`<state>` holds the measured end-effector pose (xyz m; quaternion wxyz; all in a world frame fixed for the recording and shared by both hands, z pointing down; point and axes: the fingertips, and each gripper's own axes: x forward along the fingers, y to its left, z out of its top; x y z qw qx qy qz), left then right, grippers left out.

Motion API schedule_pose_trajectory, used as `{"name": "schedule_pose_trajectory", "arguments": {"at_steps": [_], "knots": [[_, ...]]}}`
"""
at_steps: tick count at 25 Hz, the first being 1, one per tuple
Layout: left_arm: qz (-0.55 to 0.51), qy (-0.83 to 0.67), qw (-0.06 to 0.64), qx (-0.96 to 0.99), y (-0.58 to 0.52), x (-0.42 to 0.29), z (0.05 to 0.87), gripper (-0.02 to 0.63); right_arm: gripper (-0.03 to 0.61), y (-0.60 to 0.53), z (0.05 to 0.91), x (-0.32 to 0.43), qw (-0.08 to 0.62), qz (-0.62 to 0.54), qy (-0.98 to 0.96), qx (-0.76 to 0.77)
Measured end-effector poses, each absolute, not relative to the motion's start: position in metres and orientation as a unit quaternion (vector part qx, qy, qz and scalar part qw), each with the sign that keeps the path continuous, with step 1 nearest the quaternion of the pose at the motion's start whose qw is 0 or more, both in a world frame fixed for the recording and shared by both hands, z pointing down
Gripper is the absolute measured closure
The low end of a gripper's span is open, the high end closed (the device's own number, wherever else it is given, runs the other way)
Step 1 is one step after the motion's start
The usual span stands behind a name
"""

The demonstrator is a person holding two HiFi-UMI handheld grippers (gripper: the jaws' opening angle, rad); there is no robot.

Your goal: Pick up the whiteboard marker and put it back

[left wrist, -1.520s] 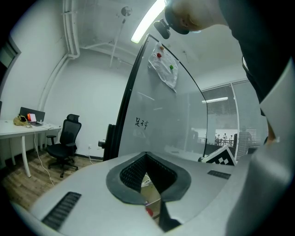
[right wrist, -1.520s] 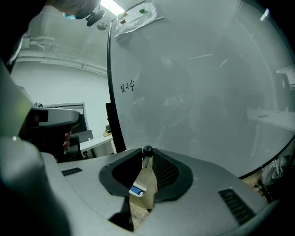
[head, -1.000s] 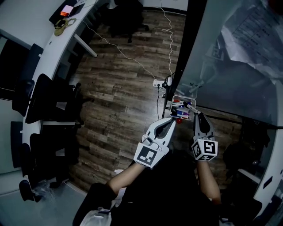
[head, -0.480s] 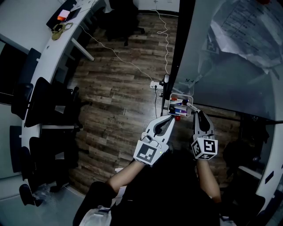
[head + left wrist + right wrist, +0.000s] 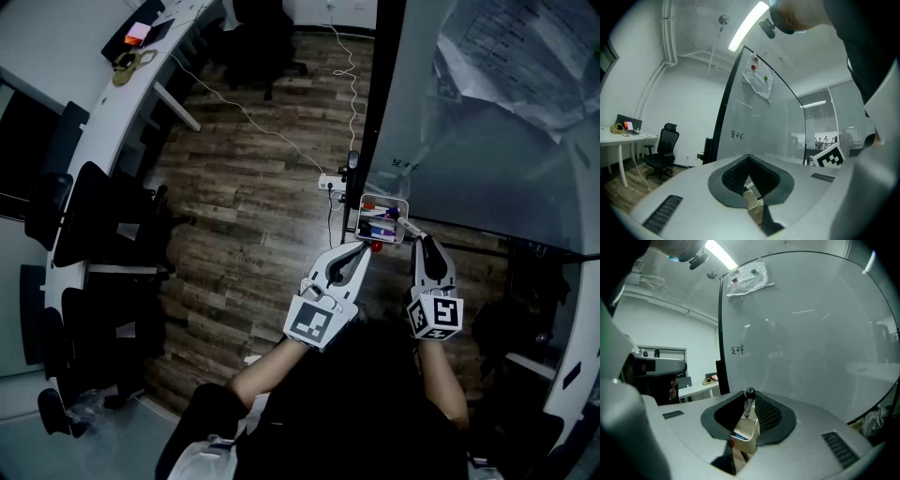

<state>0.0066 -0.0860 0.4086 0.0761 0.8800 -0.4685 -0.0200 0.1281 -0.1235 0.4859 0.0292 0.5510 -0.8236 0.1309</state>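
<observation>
Wooden floor [image 5: 253,187] lies open from nine to twelve o'clock, whiteboard [image 5: 487,169] at one. Our right gripper [image 5: 419,242] pinches the whiteboard marker [image 5: 748,404] at the tray [image 5: 746,427]; our left gripper [image 5: 364,247] is closed and empty.

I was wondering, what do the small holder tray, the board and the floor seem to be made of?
The holder tray looks like matte off-white plastic: smooth moulded walls, rounded edges. The board seems glass or a glossy coated panel, since it mirrors lights and room shapes. The floor reads as wood or wood-look laminate: grained brown planks.
</observation>
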Motion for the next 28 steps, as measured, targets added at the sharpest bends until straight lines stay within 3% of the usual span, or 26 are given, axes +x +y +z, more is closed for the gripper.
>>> {"name": "schedule_pose_trajectory", "arguments": {"at_steps": [28], "knots": [[-0.018,-0.478,0.072,0.875,-0.037,0.022,0.406,0.606,0.5,-0.058,0.466,0.15,0.013,0.113,-0.828,0.549]]}}
